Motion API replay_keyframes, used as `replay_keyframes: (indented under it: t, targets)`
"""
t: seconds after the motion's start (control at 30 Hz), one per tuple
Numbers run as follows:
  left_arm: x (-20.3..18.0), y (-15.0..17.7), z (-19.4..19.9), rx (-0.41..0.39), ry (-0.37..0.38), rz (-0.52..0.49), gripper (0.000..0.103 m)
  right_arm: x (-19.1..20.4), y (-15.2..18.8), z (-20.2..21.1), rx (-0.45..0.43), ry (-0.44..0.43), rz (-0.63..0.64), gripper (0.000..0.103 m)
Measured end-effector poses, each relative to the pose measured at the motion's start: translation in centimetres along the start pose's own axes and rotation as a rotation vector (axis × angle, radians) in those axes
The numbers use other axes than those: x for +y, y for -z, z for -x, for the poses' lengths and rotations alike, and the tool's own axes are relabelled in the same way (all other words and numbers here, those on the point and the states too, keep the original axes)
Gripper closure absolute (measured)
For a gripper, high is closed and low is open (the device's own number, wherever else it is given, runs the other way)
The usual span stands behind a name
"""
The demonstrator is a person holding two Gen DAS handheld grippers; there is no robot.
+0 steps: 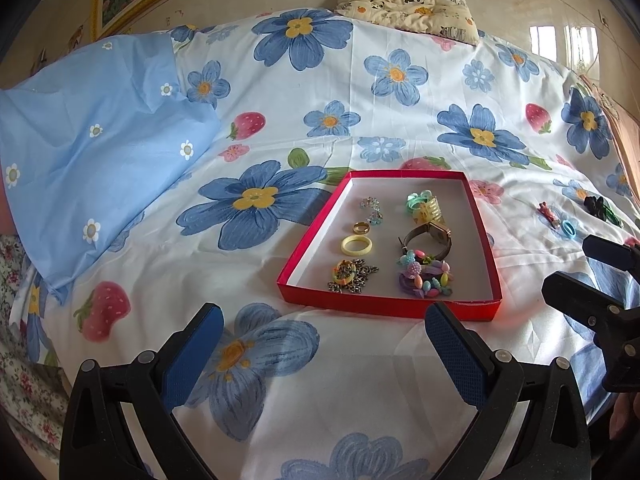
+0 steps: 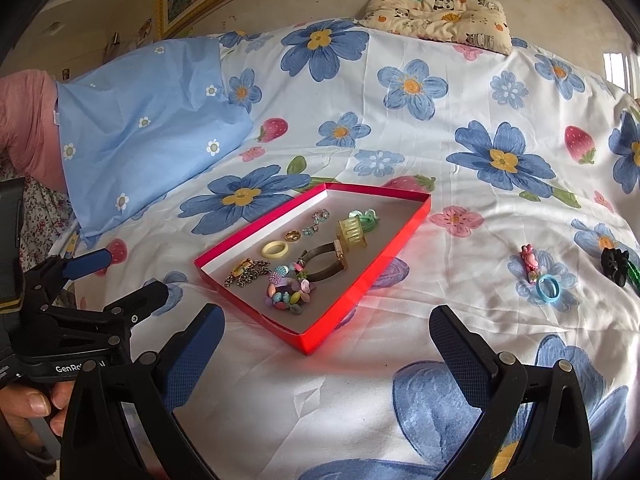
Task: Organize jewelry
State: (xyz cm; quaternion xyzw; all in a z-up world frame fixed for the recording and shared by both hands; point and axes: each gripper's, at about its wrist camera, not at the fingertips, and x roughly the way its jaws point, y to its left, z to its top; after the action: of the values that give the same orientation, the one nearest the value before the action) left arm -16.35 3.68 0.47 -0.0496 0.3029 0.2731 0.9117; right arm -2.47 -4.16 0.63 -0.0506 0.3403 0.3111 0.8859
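Note:
A shallow red box point(image 1: 304, 256) point(image 2: 360, 280) lies on the flowered bedsheet and holds several pieces: a watch point(image 1: 430, 236) point(image 2: 326, 262), a yellow hair claw point(image 1: 429, 210) point(image 2: 351, 233), a cream ring point(image 1: 356, 245) point(image 2: 275, 249), a gold ring point(image 1: 361, 227), a chain point(image 1: 356, 280) and bead bracelets point(image 1: 425, 278) point(image 2: 289, 290). Right of the box on the sheet lie a pink clip point(image 1: 546, 213) point(image 2: 529, 261), a blue ring point(image 1: 568, 229) point(image 2: 547, 289) and a black piece point(image 1: 598, 205) point(image 2: 616, 266). My left gripper point(image 1: 324, 332) is open just before the box. My right gripper point(image 2: 326, 334) is open near the box's front corner, empty.
A light blue pillow point(image 1: 100, 152) point(image 2: 148, 128) lies at the left and a small patterned cushion point(image 1: 408, 6) point(image 2: 440, 14) at the bed's far edge. A hand point(image 2: 32, 404) holds the left gripper's handle. Open sheet stretches between the box and the loose pieces.

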Motion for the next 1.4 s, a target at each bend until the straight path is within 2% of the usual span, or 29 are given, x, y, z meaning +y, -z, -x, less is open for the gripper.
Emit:
replay_keyframes:
  t: [1.4]
  targets:
    - [-0.01, 0.40, -0.20, 0.008, 0.005, -0.003, 0.001, 0.67, -0.19, 0.39, -0.010, -0.011, 0.019, 0.000]
